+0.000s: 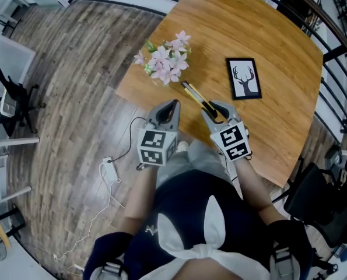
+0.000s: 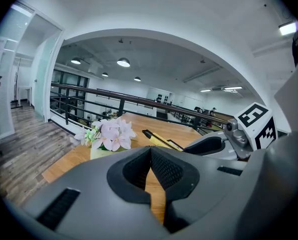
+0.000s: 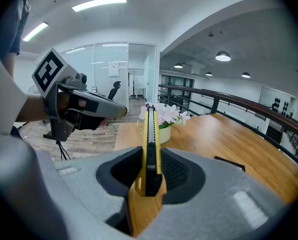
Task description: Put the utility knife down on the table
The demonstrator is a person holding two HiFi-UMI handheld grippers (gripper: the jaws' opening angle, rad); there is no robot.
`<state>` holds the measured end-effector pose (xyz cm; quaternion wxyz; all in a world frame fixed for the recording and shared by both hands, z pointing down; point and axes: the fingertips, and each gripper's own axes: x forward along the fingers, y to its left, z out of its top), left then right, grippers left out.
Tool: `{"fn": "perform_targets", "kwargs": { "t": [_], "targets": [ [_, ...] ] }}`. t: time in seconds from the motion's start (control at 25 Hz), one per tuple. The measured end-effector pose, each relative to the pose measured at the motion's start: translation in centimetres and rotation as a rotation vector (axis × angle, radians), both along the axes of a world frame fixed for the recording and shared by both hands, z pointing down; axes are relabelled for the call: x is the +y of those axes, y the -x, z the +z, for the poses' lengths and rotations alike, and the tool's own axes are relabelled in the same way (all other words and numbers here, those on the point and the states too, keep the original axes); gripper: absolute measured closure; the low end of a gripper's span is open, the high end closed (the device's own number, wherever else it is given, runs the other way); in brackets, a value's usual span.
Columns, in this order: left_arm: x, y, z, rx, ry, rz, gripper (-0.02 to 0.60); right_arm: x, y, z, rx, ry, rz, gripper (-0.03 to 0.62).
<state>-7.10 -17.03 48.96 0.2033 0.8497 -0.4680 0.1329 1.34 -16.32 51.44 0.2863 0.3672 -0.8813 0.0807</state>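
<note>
The utility knife [image 1: 196,98] is yellow and black, and my right gripper [image 1: 213,111] is shut on its rear end. Its front points away over the near part of the wooden table [image 1: 278,121], toward the flowers. In the right gripper view the knife [image 3: 150,144] stands on edge between the pads [image 3: 175,170]. I cannot tell whether it touches the tabletop. My left gripper [image 1: 172,105] hangs shut and empty just left of it, over the table's near edge. In the left gripper view its jaws [image 2: 150,151] meet at the tip, with the knife [image 2: 159,139] and right gripper [image 2: 199,146] to the right.
A small pot of pink flowers [image 1: 164,60] stands near the table's left edge, just beyond the knife tip. A black-framed antler picture [image 1: 244,79] lies flat to the right. A white cable and power strip [image 1: 109,162] lie on the wood floor. A black chair [image 1: 319,200] stands at the right.
</note>
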Motion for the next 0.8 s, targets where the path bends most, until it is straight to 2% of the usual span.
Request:
{"fn": "perform_targets", "kwargs": {
  "t": [0.12, 0.56, 0.8],
  "targets": [
    [-0.1, 0.0, 0.2, 0.008, -0.011, -0.009, 0.565, 0.1, 0.0, 0.2, 0.004, 0.003, -0.003, 0.479],
    [0.2, 0.4, 1.3, -0.012, 0.034, -0.003, 0.565, 0.1, -0.1, 1.6, 0.021, 0.027, -0.008, 0.479],
    [0.1, 0.6, 1.2, -0.006, 0.032, -0.011, 0.565, 0.1, -0.1, 2.4, 0.033, 0.044, -0.010, 0.479]
  ]
}}
